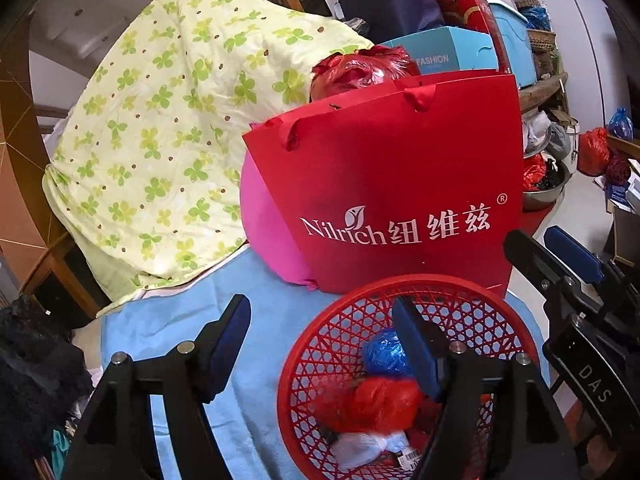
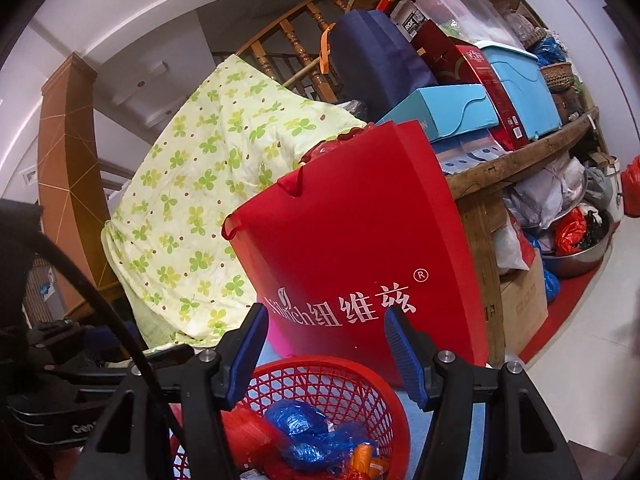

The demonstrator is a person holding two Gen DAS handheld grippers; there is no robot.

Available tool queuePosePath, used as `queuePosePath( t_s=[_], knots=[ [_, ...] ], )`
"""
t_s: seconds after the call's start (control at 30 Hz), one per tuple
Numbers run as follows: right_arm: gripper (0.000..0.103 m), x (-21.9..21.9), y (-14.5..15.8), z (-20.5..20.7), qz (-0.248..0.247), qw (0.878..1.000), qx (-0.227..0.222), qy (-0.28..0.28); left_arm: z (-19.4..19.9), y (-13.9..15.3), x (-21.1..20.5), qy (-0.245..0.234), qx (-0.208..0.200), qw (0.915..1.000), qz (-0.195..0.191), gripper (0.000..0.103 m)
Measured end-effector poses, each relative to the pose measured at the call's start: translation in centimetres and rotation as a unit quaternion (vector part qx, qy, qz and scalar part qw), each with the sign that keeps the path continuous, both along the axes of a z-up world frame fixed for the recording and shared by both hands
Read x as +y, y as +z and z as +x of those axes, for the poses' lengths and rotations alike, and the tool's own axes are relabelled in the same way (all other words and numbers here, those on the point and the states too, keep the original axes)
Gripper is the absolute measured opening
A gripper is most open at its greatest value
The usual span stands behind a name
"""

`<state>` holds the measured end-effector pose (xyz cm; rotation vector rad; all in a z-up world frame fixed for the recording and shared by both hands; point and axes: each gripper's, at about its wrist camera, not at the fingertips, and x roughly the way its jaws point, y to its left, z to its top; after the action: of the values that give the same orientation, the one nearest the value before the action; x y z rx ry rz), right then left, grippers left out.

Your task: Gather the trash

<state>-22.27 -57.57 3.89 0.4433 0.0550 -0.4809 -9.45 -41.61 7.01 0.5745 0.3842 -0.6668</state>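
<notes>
Nearest the left wrist camera, the left gripper (image 1: 320, 332) has its jaws spread wide with nothing between the pads; one blue-padded finger hangs over the blue cloth (image 1: 192, 312), the other over the rim of the red lattice basket (image 1: 320, 344). Inside that basket lie a crumpled blue plastic bag (image 1: 382, 354), a red plastic bag (image 1: 380, 402), a knotted white bag (image 1: 360, 446) and a scrap bearing a barcode (image 1: 410, 458). At the right edge of the same view the right gripper (image 1: 556, 252) shows from the side, and its body carries the letters "DAS".

From the right wrist camera, the right gripper (image 2: 326, 354) stands part-open above the basket's far rim (image 2: 320, 368), pinching nothing; the blue bag (image 2: 304, 432) and red bag (image 2: 248, 430) sit below it.

Just behind the basket, touching or nearly so, stands a red paper gift bag (image 1: 400, 168) printed in white "Nilrich 纽维兹" with a leaf mark and an ® sign. A pink bag (image 1: 264, 224) presses against its left side, and a knotted red plastic bag (image 1: 360, 72) pokes up behind its top edge.

Further left, a pale quilt with green clover print (image 1: 160, 120) drapes over something. Behind the gift bag, a light-blue box (image 1: 448, 52) reads "FASHION", beside red boxes (image 1: 472, 12) and a blue lidded tub (image 2: 520, 80). In the right wrist view a small box near the top reads "ROX" (image 2: 412, 22). A wooden stair rail (image 2: 296, 36) runs behind.
</notes>
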Motion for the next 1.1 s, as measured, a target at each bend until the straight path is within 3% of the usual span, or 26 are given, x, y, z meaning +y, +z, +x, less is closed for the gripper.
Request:
queuePosePath(
  t_s=[0.27, 0.67, 1.1],
  knots=[
    [0.064, 0.3, 0.1, 0.6, 0.006, 1.0, 0.001, 0.003, 0.9, 0.4, 1.8, 0.031, -0.015, 0.9994, 0.003, 0.079],
    [0.066, 3.7, 0.6, 3.0, -0.017, 0.999, 0.03, 0.015, 1.8, 2.9, 6.2, 0.061, -0.028, 0.9974, -0.025, 0.083],
    [0.07, 8.9, 2.8, -0.4, -0.052, 0.995, 0.083, 0.009, 1.2, 5.4, 10.5, 0.049, -0.03, 0.996, -0.069, 0.083]
  ],
)
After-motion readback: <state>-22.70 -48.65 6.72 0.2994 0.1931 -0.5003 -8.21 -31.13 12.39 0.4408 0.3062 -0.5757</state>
